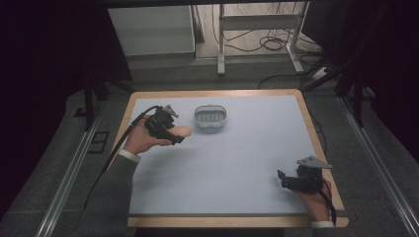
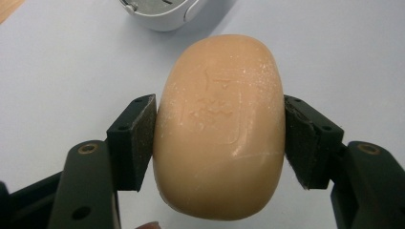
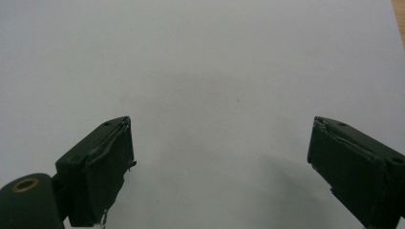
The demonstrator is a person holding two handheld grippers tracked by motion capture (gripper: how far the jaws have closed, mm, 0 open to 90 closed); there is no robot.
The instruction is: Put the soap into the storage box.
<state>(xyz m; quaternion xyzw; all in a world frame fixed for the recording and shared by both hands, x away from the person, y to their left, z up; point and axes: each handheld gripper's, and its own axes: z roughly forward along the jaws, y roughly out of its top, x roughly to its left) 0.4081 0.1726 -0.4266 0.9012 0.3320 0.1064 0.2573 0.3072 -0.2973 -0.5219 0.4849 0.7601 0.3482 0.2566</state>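
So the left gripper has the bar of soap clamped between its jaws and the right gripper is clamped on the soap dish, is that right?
Not quite. The left gripper does clamp the bar of soap, but the right gripper holds nothing: the right gripper view shows its jaws apart over bare table. The soap dish sits untouched in the high view.

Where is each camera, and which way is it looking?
High view: sits above the person's side, looking forward and down on the table; both forearms, the left gripper and the right gripper show.
Left gripper view: rides on the left gripper, looking along its jaws, which clamp the soap bar; the soap dish lies beyond.
Right gripper view: rides on the right gripper, looking along its open jaws at bare table.
Shared: the high and left gripper views both show the soap bar and soap dish.
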